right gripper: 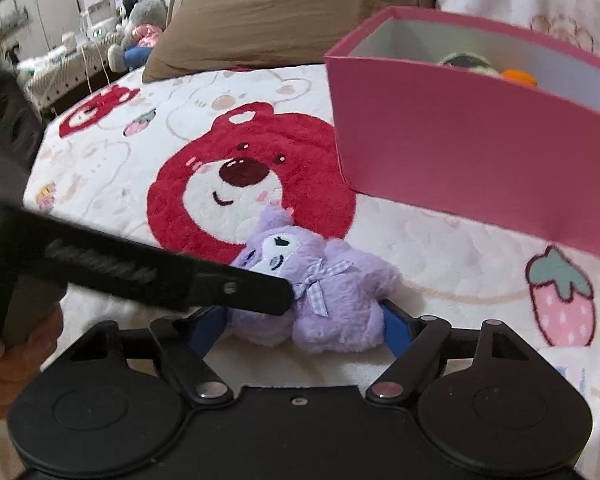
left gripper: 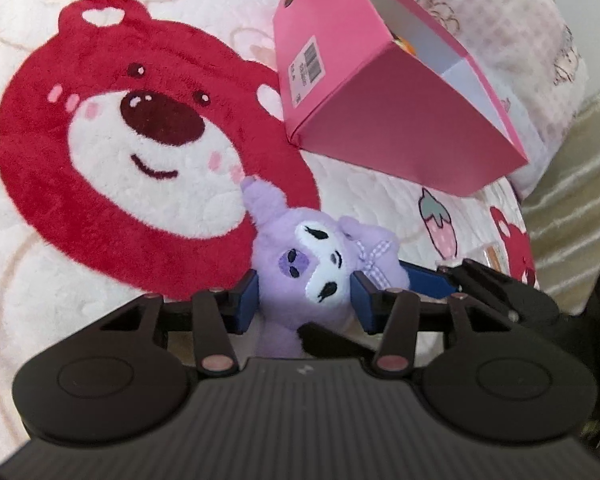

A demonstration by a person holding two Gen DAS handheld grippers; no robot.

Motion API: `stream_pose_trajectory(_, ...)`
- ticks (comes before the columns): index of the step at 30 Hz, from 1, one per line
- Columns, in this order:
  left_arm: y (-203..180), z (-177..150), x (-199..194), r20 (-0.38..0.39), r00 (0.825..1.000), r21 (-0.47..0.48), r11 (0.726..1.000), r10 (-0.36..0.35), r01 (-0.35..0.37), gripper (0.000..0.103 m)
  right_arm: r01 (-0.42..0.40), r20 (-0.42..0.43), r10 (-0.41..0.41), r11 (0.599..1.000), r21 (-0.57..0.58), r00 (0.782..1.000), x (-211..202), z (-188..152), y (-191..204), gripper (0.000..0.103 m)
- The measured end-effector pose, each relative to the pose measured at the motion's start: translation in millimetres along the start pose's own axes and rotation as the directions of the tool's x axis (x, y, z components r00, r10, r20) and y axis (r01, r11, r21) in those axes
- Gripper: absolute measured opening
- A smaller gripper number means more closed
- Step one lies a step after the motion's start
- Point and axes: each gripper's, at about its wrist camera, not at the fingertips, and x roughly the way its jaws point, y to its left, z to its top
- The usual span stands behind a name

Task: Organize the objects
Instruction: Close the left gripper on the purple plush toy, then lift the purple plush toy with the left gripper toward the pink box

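Right wrist view: left gripper clamped on plush lying on blanket near box, right gripper straddling it with pads apart; some items boxed, plush not yet.

A soft white bed blanket with big red bear faces and pink strawberries holds everything. A fluffy purple plush toy lies on it. An open pink cardboard box sits near the toy, and a brown pillow rests further back.
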Motion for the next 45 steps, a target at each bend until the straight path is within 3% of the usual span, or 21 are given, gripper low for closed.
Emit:
stream_pose_trajectory(3,-5,-1,-1,0.003,1.000,0.027,0.999,0.017,-0.017,0.047,0.034,0.000,-0.034,0.998,-0.043,0.999,3,2,3,0.083)
stream_pose_trajectory(10,-8,0,-3,-0.014,1.000,0.028,0.999,0.027,-0.027,0.047,-0.001,-0.021,0.001,1.000,0.013,1.000,4,2,1,0.089)
stream_pose_trajectory(16,-11,0,-6,-0.023,0.999,0.030,0.999,0.033,-0.032,0.047,0.039,0.008,-0.039,0.998,0.049,0.999,8,-2,10,0.093)
stream_pose_trajectory(23,-18,-4,-11,-0.038,0.998,0.066,0.997,0.041,-0.039,0.047,0.059,0.010,-0.060,0.996,0.069,0.998,5,-3,13,0.093)
stream_pose_trajectory(32,-18,-12,-20,-0.096,0.995,0.002,0.999,-0.031,0.032,0.046,0.085,-0.010,-0.085,0.996,0.029,0.996,-13,-3,19,0.093)
stream_pose_trajectory(45,-36,-23,-29,-0.139,0.990,0.020,0.999,-0.024,0.027,0.046,0.090,-0.022,-0.089,0.995,0.053,0.996,-34,-11,19,0.086)
